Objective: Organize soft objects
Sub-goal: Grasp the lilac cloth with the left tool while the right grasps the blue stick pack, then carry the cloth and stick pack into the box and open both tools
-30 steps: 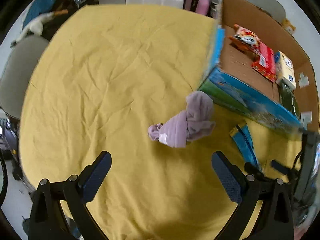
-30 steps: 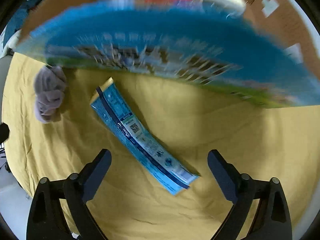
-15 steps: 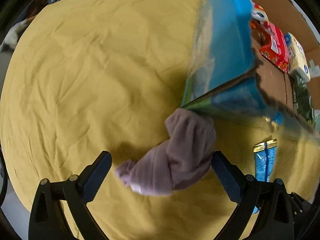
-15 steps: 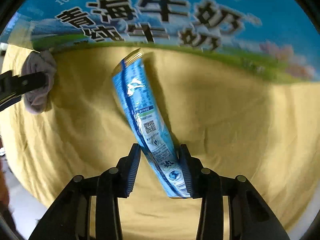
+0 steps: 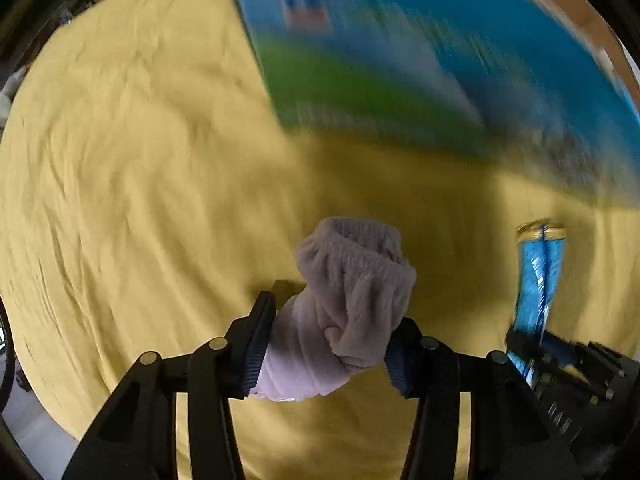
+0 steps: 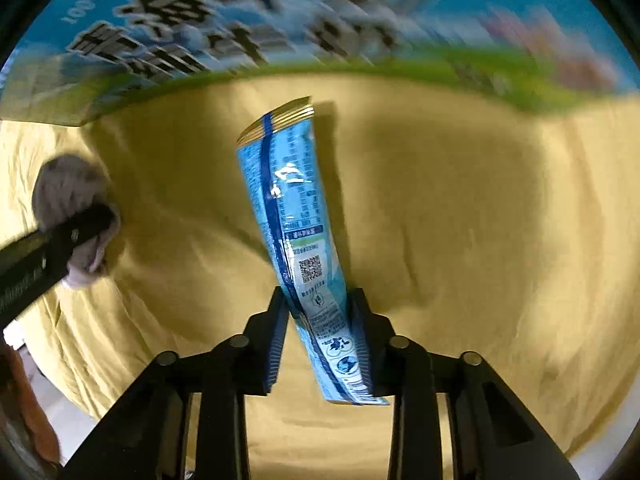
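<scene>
My left gripper (image 5: 328,332) is shut on a rolled mauve fleece sock (image 5: 348,304) and holds it just above the yellow cloth (image 5: 140,152). My right gripper (image 6: 320,316) is shut on the lower part of a long blue snack packet (image 6: 296,232), which tilts up and away from the cloth. The packet also shows in the left wrist view (image 5: 538,280) at the right, held by the other gripper. The sock also shows in the right wrist view (image 6: 68,188) at the left, between the left gripper's fingers (image 6: 76,232).
A blue and green printed carton (image 5: 420,60) stands close ahead on the cloth, filling the top of both views (image 6: 320,20). The yellow cloth (image 6: 480,220) covers the round table. Floor shows past the table's near edge (image 5: 36,432).
Both grippers have closed. The left one moved in on the sock and took hold of it. The right one gripped the blue packet and lifted it off the cloth.
</scene>
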The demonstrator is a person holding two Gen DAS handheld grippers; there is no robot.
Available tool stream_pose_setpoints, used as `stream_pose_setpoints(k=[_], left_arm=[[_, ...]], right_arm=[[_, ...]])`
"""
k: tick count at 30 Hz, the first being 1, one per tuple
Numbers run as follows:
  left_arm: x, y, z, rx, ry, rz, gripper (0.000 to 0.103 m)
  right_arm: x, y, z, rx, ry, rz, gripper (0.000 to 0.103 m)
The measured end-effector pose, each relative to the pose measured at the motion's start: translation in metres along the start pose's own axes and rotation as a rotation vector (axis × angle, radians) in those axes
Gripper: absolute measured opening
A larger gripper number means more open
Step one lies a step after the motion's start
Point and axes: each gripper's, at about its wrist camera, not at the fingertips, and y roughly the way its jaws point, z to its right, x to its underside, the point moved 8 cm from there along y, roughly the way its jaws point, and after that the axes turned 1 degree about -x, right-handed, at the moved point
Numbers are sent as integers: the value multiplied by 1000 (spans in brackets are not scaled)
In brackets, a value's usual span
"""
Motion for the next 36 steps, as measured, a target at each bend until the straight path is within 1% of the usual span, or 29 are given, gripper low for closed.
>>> stream_pose_setpoints(k=[2, 4, 5, 7, 8, 10, 13, 14, 15, 17, 20, 21, 23, 25, 26, 28, 29, 31, 36], left_arm=[[22, 2, 7, 25, -11, -35, 46], [42, 3, 18, 43, -1, -54, 46], [50, 4, 23, 46, 10, -59, 46], [61, 7, 34, 25, 44, -67, 47], [63, 10, 38, 14, 51, -72, 47], [59, 16, 45, -15, 83, -77, 49], [52, 21, 58, -57, 128, -85, 49], [49, 22, 60, -67, 139, -84, 51], [52, 23, 62, -73, 150, -80, 51], [53, 26, 70, -85, 168, -76, 52], [54, 28, 76, -79, 166, -73, 52], [52, 24, 84, -75, 165, -72, 50], [55, 11, 69, -70, 164, -69, 48], [56, 7, 65, -65, 157, -63, 44], [56, 6, 66, -65, 155, -60, 44], [62, 2, 63, -64, 147, -52, 42], [67, 5, 62, -63, 142, -50, 42], [72, 4, 61, -60, 134, -45, 41], [81, -6, 57, -26, 105, -34, 39]], right_arm=[[14, 2, 14, -6, 30, -20, 26], [27, 5, 24, -14, 46, -42, 25], [34, 7, 28, -17, 47, -50, 25], [45, 11, 34, -7, 40, -60, 26], [48, 13, 33, -29, 47, -74, 26], [52, 15, 32, -38, 38, -70, 29], [57, 17, 28, -34, 28, -71, 34], [57, 16, 33, -30, 22, -71, 36], [56, 13, 32, -26, 20, -73, 39], [57, 16, 25, -11, 18, -71, 41], [58, 19, 13, 21, 12, -72, 42], [58, 18, 11, 30, 13, -71, 42], [56, 20, 1, 49, 15, -70, 41], [57, 21, -3, 50, 30, -64, 41], [50, 20, 3, 50, 30, -60, 40], [51, 19, 1, 51, 27, -55, 31], [53, 18, 1, 51, 25, -55, 25], [54, 15, 1, 51, 17, -51, 23], [56, 9, -3, 39, 6, -32, 15]])
